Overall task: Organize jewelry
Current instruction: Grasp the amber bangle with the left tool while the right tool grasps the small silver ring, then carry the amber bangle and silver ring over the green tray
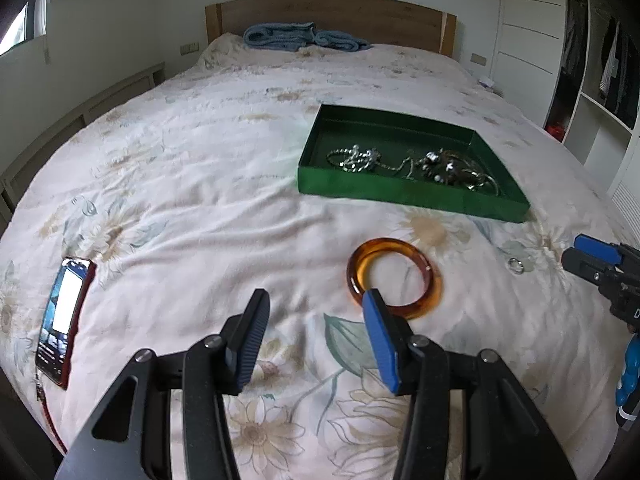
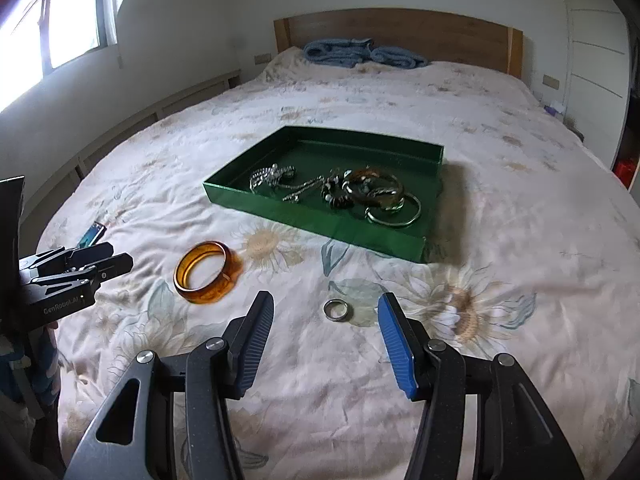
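An amber bangle lies on the floral bedspread, just beyond my left gripper, which is open and empty; its blue finger overlaps the bangle's near rim. The bangle also shows in the right wrist view. A small silver ring lies on the bed between the open, empty fingers of my right gripper. The ring shows in the left wrist view. A green tray farther back holds chains and bangles. The tray also shows in the left wrist view.
A phone with a lit screen lies at the bed's left edge. Folded blue towels sit by the wooden headboard. A wardrobe stands to the right.
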Motion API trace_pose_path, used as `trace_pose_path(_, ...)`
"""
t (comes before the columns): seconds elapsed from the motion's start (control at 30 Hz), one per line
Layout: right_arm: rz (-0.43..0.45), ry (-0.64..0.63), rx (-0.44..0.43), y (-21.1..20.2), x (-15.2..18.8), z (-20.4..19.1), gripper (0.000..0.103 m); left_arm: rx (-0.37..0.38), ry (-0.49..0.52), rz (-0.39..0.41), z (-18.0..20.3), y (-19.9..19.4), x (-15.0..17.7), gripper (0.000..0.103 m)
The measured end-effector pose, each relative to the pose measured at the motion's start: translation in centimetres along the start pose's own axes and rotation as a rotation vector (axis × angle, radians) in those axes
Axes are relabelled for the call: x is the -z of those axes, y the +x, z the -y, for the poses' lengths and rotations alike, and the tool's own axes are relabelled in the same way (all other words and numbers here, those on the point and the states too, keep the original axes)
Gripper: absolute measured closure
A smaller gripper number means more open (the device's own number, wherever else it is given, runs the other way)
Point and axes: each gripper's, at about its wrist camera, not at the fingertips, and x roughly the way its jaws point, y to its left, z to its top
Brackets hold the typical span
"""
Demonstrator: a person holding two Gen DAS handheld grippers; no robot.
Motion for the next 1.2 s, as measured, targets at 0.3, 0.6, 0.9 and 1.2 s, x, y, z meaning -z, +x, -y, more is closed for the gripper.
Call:
trace_pose_path(0.3, -0.074, 0.012, -0.015, 4.1, 0.6, 0.7, 0.051, 0.087, 0.019, -0.051, 1.1, 3.2, -0.1, 0.056)
trace_pose_path(0.6, -0.132, 0.005, -0.028, 7.3, 1.0, 1.2, 0.062, 0.089, 0.017, -0.107, 1.7, 7.1, -1.2, 0.056)
trace_pose_path(0.9, -0.178, -0.011, -0.02, 9.1, 1.0, 1.0, 0.079, 0.08, 0.066, -0.126, 2.6, 8.9, -0.8, 0.059)
trace_pose_path(1.2, -0.175, 0.024, -0.027, 9.3, 0.9, 1.2, 0.083, 0.088, 0.09, -0.124, 3.2, 9.3, -1.2, 0.092)
